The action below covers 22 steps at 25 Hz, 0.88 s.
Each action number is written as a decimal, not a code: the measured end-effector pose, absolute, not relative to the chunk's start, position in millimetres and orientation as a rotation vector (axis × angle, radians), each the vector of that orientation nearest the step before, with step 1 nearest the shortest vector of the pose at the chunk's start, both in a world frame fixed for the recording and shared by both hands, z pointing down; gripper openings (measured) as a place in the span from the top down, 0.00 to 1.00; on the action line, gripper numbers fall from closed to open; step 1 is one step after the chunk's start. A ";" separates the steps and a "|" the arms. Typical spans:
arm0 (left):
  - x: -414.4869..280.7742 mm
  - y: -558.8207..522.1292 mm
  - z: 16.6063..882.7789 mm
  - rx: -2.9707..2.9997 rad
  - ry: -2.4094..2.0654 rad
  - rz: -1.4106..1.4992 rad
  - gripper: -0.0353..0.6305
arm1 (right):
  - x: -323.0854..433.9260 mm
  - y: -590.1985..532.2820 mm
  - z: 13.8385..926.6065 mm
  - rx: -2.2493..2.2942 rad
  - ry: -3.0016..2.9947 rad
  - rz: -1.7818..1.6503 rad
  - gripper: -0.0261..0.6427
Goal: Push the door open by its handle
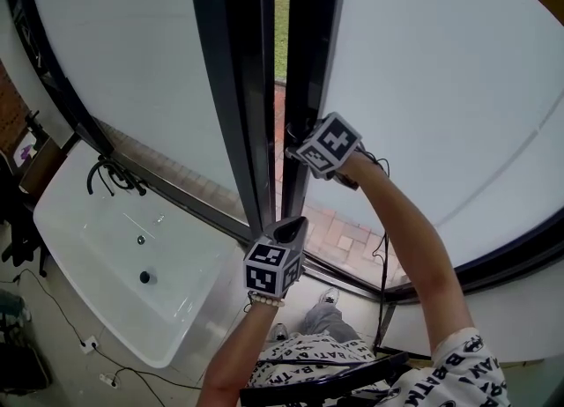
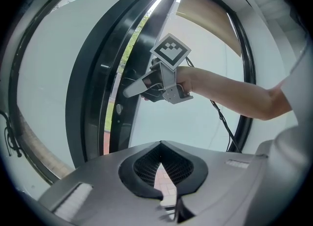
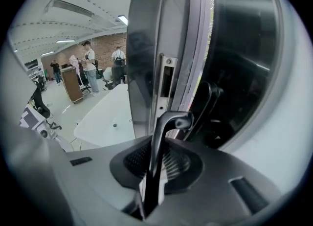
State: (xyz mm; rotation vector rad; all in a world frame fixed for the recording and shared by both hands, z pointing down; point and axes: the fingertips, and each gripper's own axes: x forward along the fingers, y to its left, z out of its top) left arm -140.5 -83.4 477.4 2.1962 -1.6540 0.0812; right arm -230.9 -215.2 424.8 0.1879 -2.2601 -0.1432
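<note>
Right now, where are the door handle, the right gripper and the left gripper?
door handle (image 3: 161, 146): right gripper view, middle of its lever.
right gripper (image 1: 300, 151): head view, at its fingertips.
left gripper (image 1: 293, 225): head view, at its fingertips.

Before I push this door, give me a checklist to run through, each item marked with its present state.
1. Right gripper jaws on the door handle: ok, closed on the lever.
2. Left gripper free: ok, jaws together with nothing between them, held low by the door frame.
3. Door free to swing: cannot tell; a narrow gap beside the frame shows grass and paving.
4. Ground outside clear: cannot tell, only that strip shows.
5. Cable clear of the handle: ok, it hangs below the right forearm.
</note>
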 end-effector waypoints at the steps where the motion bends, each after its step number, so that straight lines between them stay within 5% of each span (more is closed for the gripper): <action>1: -141.6 -85.3 475.6 2.196 -1.650 0.081 0.96 | -232.4 -217.4 423.0 0.190 -2.257 -0.146 0.91; 22: -138.7 -139.1 491.8 2.135 -1.606 0.163 0.96 | -240.4 -273.9 420.5 0.185 -2.348 0.000 0.91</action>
